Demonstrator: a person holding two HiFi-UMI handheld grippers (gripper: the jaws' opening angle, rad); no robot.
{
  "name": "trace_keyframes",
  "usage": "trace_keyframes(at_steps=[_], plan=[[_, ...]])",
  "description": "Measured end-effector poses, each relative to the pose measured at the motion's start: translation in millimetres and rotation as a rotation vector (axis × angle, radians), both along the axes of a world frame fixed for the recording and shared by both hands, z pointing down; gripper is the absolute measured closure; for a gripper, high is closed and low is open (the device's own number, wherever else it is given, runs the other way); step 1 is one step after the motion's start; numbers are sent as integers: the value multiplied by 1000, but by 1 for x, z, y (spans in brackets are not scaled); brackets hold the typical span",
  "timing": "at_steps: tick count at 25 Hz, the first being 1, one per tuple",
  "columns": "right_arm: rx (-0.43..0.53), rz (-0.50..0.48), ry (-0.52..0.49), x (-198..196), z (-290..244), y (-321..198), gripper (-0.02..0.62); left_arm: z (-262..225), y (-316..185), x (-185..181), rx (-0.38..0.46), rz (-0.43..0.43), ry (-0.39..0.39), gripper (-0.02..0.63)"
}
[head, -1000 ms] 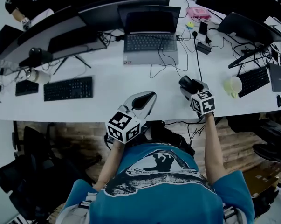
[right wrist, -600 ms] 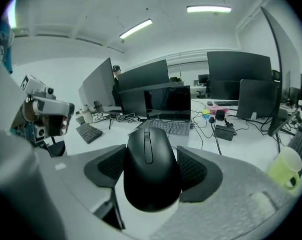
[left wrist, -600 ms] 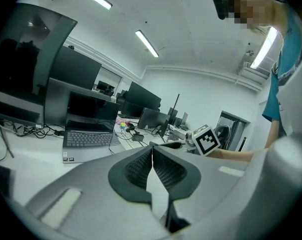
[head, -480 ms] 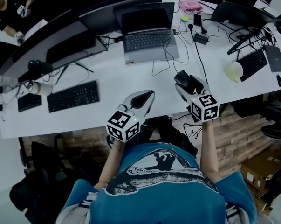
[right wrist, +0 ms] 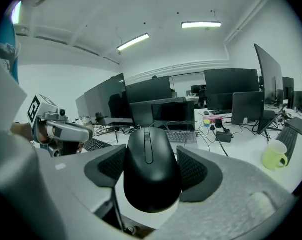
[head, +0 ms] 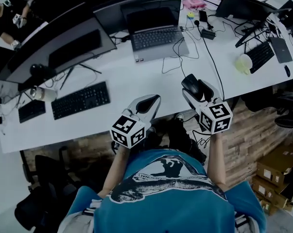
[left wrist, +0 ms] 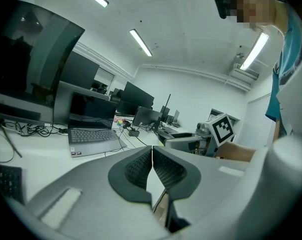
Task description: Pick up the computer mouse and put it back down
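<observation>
Above white desk, right claw clamps computer mouse.

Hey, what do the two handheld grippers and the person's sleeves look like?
The left gripper and right gripper share smooth light-grey shells, dark ribbed pads and white cubes with black square markers. The person wears a short-sleeved teal T-shirt.
</observation>
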State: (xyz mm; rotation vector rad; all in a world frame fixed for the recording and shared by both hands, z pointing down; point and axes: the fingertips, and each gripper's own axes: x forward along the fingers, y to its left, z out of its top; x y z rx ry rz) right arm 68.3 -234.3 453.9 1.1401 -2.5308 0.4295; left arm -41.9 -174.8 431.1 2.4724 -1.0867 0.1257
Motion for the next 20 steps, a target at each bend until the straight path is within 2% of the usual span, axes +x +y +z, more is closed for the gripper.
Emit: trace_keyframes(at_steps=[9, 20], plan=[[0, -30, 36, -25, 6, 8, 281, -1, 12, -24, 14, -26, 13, 589], [-18, -238, 109, -94, 35, -26, 281, 0, 11, -61, 9, -210, 33, 589]])
